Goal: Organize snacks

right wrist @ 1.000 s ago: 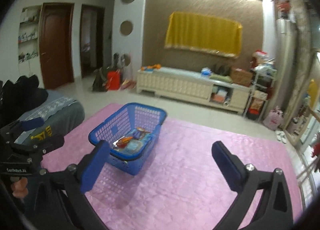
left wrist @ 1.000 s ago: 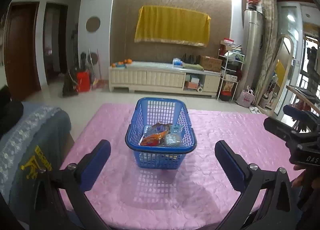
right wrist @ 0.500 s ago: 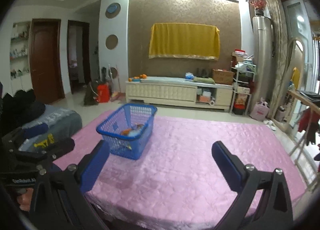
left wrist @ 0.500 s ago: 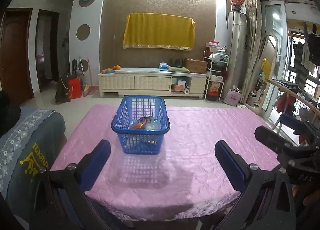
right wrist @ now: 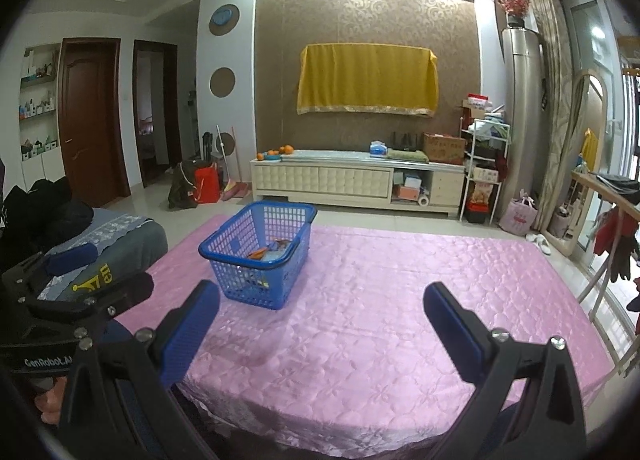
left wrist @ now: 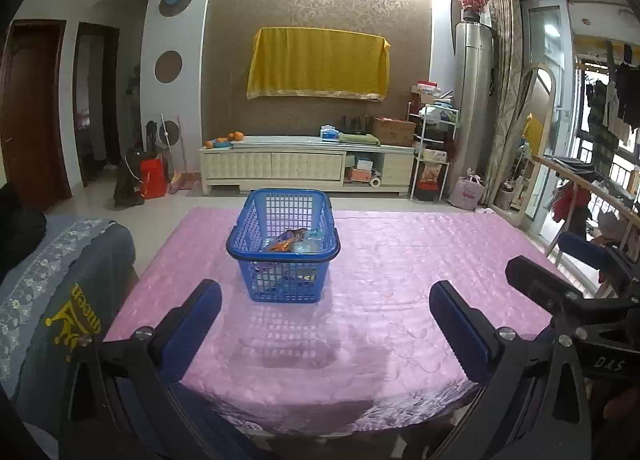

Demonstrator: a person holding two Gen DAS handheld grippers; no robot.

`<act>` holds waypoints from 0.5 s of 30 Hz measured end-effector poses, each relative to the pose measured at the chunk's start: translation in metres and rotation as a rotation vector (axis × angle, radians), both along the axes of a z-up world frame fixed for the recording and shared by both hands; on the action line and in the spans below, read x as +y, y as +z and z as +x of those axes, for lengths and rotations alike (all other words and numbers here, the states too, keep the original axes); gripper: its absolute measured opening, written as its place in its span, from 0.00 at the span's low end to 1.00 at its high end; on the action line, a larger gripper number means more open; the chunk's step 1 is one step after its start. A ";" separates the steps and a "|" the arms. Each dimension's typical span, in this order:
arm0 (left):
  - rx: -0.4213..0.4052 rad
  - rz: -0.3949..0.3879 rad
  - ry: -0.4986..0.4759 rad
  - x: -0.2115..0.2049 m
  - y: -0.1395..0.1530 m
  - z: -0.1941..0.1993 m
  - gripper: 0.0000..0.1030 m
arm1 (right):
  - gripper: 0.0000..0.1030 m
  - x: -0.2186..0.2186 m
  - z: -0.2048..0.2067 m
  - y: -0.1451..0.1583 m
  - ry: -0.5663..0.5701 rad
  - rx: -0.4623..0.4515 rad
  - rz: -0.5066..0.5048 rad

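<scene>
Nearest the cameras, the left gripper (left wrist: 325, 316) and the right gripper (right wrist: 321, 316) are held low at the near edge of the worktop (right wrist: 392, 300), each with its blue pads spread wide and nothing between them. Each gripper is also caught at the edge of the other's view: the right one off to the right side of the left gripper, the left one off to the left side of the right gripper.

Ahead of both, a bare stretch of the pink quilted cover is seen, with no loose packet on it. Further ahead, straight in front of the left gripper and ahead-left of the right gripper, a blue basket (left wrist: 283, 248) stands upright on the worktop, well apart from both grippers. Snack packets (left wrist: 294, 241) are lying inside it, an orange wrapper and a pale one among them; their exact number cannot be told.

Beyond the worktop, a cream cabinet (right wrist: 344, 180) and a yellow cloth (right wrist: 368, 80) on the wall are visible.

The sorting is judged to be finished or very nearly so, as every visible snack is already in the basket. For the next move, little seems called for beyond keeping both grippers clear of the basket.
</scene>
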State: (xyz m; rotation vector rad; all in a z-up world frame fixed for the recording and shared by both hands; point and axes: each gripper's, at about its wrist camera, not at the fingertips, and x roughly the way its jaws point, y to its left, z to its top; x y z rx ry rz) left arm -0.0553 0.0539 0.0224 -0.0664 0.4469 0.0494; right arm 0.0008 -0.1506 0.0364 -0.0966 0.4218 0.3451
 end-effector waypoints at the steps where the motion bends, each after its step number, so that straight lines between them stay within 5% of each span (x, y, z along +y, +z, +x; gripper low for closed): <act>1: 0.000 0.002 0.002 0.000 0.000 -0.001 1.00 | 1.00 0.000 0.000 0.000 -0.001 -0.001 0.000; 15: -0.003 0.000 0.001 -0.003 0.001 -0.005 1.00 | 1.00 -0.002 -0.009 0.003 -0.016 -0.008 0.012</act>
